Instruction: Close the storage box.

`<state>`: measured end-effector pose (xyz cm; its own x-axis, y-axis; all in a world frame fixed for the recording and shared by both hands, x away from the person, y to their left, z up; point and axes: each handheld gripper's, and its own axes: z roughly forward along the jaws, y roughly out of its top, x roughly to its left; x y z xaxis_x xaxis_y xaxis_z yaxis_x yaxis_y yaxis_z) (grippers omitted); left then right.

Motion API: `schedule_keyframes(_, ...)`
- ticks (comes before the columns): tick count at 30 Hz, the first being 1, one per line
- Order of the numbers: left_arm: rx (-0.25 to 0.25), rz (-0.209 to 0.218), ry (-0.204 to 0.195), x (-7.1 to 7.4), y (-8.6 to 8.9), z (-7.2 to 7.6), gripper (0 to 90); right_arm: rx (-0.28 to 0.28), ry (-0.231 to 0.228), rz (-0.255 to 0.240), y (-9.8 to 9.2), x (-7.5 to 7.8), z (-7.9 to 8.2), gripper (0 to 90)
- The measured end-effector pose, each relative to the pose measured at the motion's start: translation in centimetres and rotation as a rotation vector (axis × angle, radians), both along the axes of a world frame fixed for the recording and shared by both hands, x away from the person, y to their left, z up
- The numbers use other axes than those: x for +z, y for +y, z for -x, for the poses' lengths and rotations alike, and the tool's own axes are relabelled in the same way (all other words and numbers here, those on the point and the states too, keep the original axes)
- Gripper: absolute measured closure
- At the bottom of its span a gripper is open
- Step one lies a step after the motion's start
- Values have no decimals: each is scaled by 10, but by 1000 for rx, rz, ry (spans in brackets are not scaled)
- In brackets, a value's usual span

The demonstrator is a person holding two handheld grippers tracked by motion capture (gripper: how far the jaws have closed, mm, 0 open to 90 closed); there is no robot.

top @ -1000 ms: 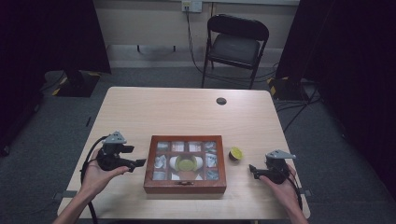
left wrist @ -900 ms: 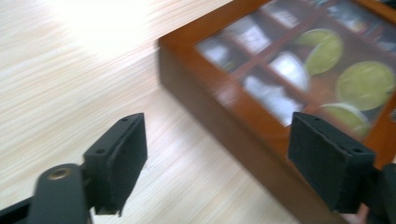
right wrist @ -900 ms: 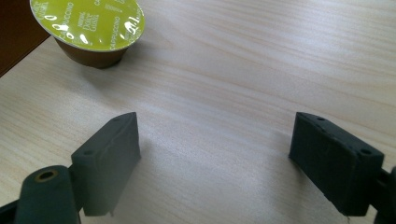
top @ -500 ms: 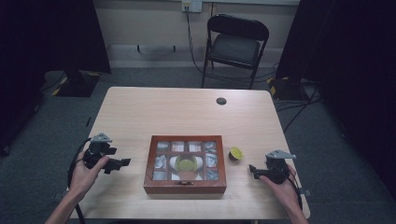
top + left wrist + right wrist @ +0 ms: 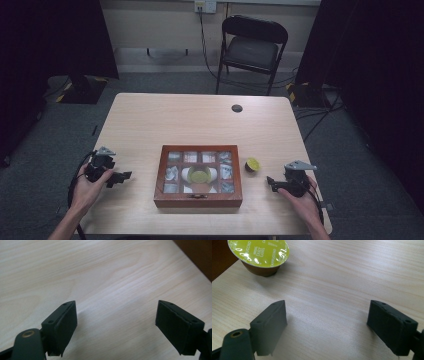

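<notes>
Since a second ago, left gripper (image 5: 121, 176) is sliding away from the wooden box (image 5: 198, 176) toward the table's (image 5: 200, 120) left edge, jaws gaping with nothing between. Right gripper (image 5: 271, 183) is sitting right of the box, also wide open, empty. 1 green-lidded capsule (image 5: 252, 164) is resting just beside the box's right wall.

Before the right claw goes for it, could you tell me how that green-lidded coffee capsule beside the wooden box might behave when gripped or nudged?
The coffee capsule looks small and thin-walled, so probably light and easily dented. Its glossy foil lid may be slippery and puncture-prone. The cup narrows toward its base, so a nudge from the open right claw could tip it; on its side it might roll in a curve.
</notes>
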<state>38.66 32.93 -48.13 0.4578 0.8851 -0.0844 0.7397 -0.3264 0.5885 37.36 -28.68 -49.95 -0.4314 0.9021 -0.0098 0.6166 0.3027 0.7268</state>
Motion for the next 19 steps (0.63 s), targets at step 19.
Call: schedule_keyframes(19, 86, 16, -170, -27, 3, 11, 0, -1, 0, 1, 0, 0, 0, 148)
